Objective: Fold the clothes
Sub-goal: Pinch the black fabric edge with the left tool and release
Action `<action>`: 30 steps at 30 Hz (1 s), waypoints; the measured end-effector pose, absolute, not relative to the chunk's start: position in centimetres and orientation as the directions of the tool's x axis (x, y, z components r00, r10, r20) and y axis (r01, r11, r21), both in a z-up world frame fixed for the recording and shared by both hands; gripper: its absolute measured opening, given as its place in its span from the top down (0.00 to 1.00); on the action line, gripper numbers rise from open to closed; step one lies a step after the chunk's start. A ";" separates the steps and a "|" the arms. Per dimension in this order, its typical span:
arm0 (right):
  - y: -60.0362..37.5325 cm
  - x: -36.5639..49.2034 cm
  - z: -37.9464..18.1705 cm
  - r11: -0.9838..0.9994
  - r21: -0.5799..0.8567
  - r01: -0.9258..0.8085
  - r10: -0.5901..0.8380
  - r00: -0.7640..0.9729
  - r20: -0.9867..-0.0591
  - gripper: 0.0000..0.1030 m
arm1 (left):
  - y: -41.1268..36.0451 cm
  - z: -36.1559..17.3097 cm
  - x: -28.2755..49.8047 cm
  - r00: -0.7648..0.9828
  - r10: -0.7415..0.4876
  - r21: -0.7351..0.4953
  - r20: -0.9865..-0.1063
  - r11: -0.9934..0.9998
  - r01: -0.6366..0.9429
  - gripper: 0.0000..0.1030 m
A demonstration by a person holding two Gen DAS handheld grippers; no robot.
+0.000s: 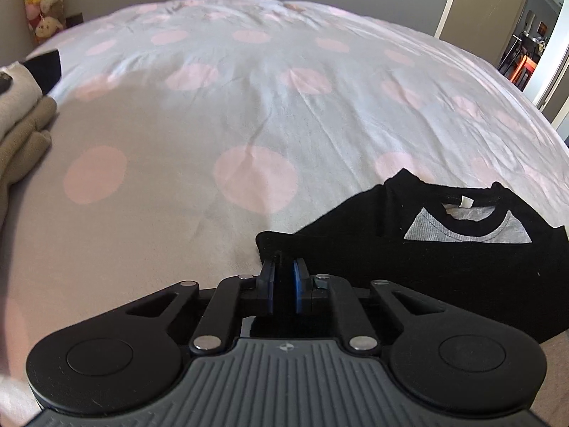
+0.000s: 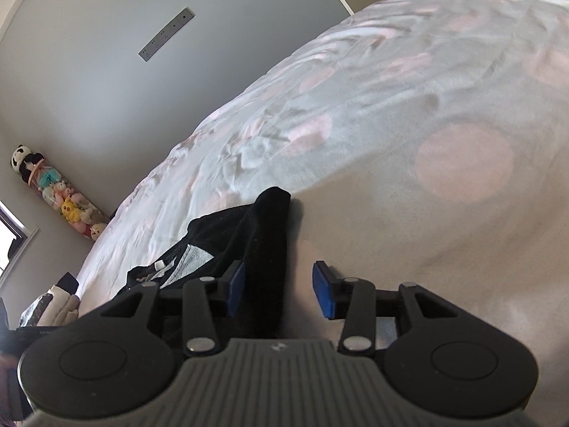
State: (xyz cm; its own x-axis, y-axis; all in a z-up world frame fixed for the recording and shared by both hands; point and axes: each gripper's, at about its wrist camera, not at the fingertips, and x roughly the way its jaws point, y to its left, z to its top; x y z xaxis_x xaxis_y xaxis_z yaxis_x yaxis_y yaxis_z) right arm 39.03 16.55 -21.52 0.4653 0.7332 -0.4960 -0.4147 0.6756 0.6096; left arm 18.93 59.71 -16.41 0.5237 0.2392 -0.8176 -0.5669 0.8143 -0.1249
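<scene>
A black shirt (image 1: 444,263) with a grey inner neck panel lies partly folded on the bed at the lower right of the left wrist view. My left gripper (image 1: 284,270) is shut on the shirt's left corner, black cloth pinched between its blue pads. In the right wrist view the same black shirt (image 2: 263,249) rises in a fold between the fingers. My right gripper (image 2: 279,286) stands open around that fold, its left pad (image 2: 236,288) against the cloth and its right pad (image 2: 323,293) apart from it.
The bed (image 1: 249,106) carries a pale sheet with pink dots. A stack of folded beige and white clothes (image 1: 21,114) sits at its left edge. A tube of plush toys (image 2: 60,195) stands by the wall. An open door (image 1: 533,35) is at the far right.
</scene>
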 end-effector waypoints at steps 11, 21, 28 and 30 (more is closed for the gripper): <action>16.2 38.9 -21.6 0.743 0.563 -0.362 0.666 0.478 -0.572 0.90 | 60.2 -16.8 17.8 0.507 0.306 -0.145 -0.806 0.728 -0.670 0.87; 16.6 37.4 -18.2 0.709 0.540 -0.454 0.705 0.465 -0.535 0.58 | 52.9 -12.6 10.2 0.489 0.338 -0.016 -0.804 0.810 -0.586 0.70; 17.4 34.6 -16.0 0.690 0.489 -0.534 0.718 0.421 -0.554 0.51 | 47.2 -12.3 2.5 0.450 0.242 -0.066 -0.860 0.821 -0.567 0.63; 17.0 33.5 -15.4 0.687 0.479 -0.546 0.717 0.406 -0.566 0.47 | 46.0 -12.3 0.7 0.446 0.213 -0.087 -0.869 0.823 -0.561 0.60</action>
